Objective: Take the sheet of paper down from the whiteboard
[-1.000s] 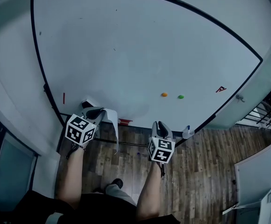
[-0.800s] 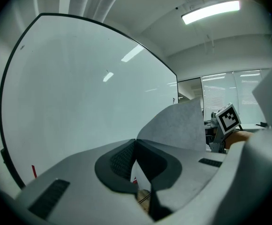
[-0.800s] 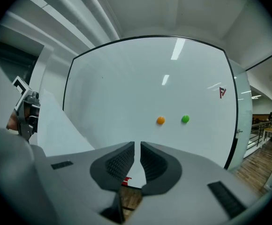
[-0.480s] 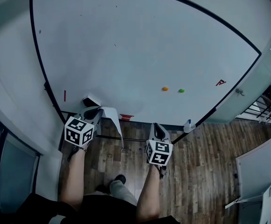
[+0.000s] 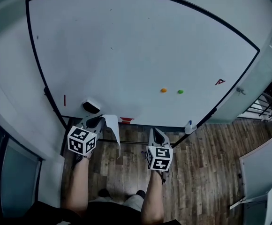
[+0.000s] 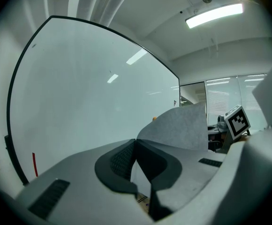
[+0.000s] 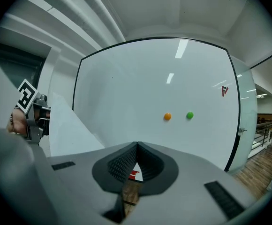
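White paper hangs free below the bottom edge of the whiteboard (image 5: 126,50), the sheet of paper (image 5: 112,132) pinched in the clenched left gripper (image 5: 95,122), while the right gripper (image 5: 155,134), part open a second ago, has now shut on nothing, so the take-down looks essentially finished.

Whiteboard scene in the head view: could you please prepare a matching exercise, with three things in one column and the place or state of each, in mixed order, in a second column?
Things:
1. sheet of paper
2. orange magnet
3. right tongs

Places or states:
A. shut, with nothing between them
B. pinched in the left tongs, hanging down
C. on the whiteboard, just beside the green magnet

Pairs: 1-B; 2-C; 3-A
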